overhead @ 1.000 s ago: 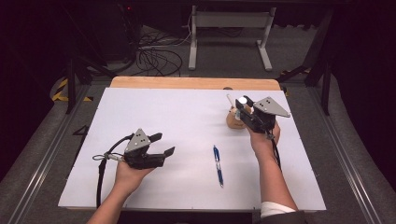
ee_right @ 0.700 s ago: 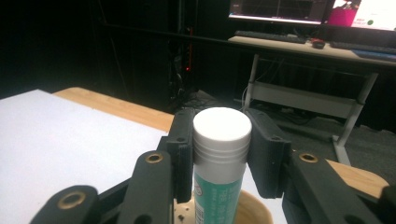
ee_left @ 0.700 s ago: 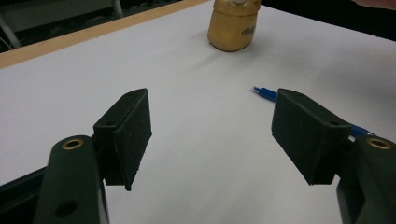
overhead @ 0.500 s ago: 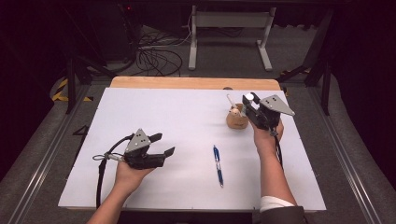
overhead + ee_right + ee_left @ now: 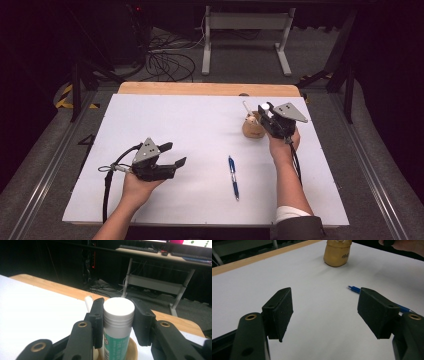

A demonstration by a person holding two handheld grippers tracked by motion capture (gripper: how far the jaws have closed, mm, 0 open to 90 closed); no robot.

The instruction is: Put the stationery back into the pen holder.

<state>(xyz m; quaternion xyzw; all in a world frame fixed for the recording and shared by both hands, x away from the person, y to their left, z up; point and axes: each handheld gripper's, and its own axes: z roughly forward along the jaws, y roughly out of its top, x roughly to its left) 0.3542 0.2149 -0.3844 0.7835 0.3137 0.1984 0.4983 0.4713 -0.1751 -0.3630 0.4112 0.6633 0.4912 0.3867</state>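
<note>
Currently, a white-capped cylindrical tube with a green and white label (image 5: 117,327) is clamped upright between the two black jaws of the right gripper (image 5: 117,322), the pads pressed against it just below the cap. Its lower end is seen inside the rim of a small tan holder (image 5: 132,350), and a thin white stick (image 5: 88,303) rises just beside the tube, behind one jaw. From the high view, the right gripper (image 5: 267,116) is held at the far right part of the white table surface (image 5: 190,130), directly over and touching the tan rounded holder (image 5: 252,129).

Well apart from it, the left gripper (image 5: 172,155) is held low over the near left part of the table, its jaws spread wide with nothing between them. In the left gripper view, the blue ballpoint pen (image 5: 355,289) is seen lying flat on the table, partly hidden behind one jaw, and the tan holder (image 5: 336,253) stands farther off. From above, the pen (image 5: 233,177) lies between the two forearms, near neither gripper.
</note>
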